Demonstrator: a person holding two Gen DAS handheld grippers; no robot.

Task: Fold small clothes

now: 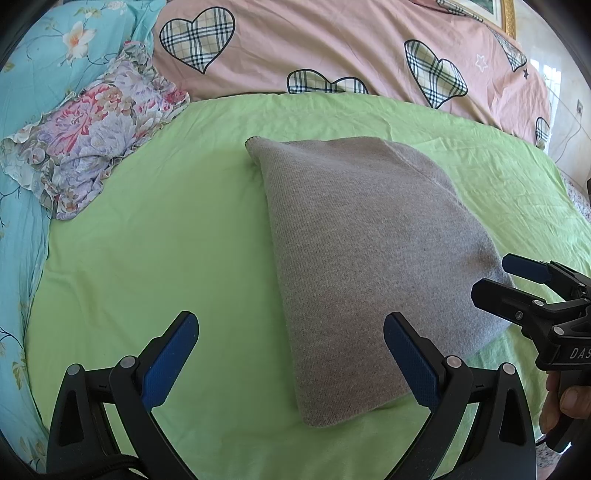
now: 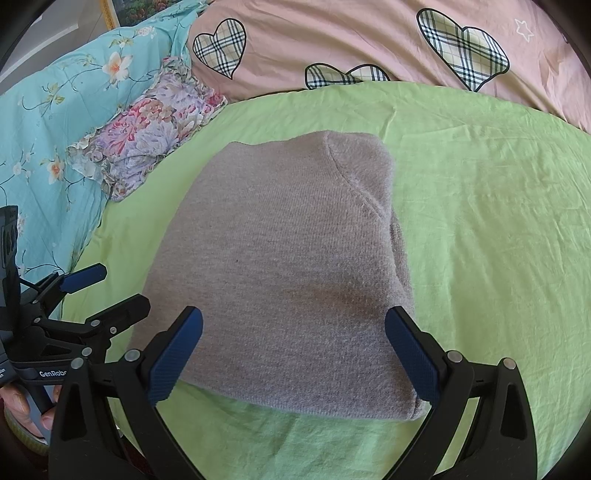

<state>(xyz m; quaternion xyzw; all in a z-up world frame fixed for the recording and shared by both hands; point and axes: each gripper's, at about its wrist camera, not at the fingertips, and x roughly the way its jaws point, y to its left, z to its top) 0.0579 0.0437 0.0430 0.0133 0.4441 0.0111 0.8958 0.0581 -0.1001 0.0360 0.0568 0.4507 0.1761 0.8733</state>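
framed picture cut off by edge, sweater's folded-under layers hidden

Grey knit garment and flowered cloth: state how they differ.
The grey knit garment is plain, one colour; the flowered cloth is printed in pink and lilac blooms with a ruffled edge. The grey knit garment lies folded flat with neat edges on the green sheet; the flowered cloth is crumpled and straddles the green sheet and the blue floral bedding. The grey one looks thicker. Neither is held: both grippers are open.
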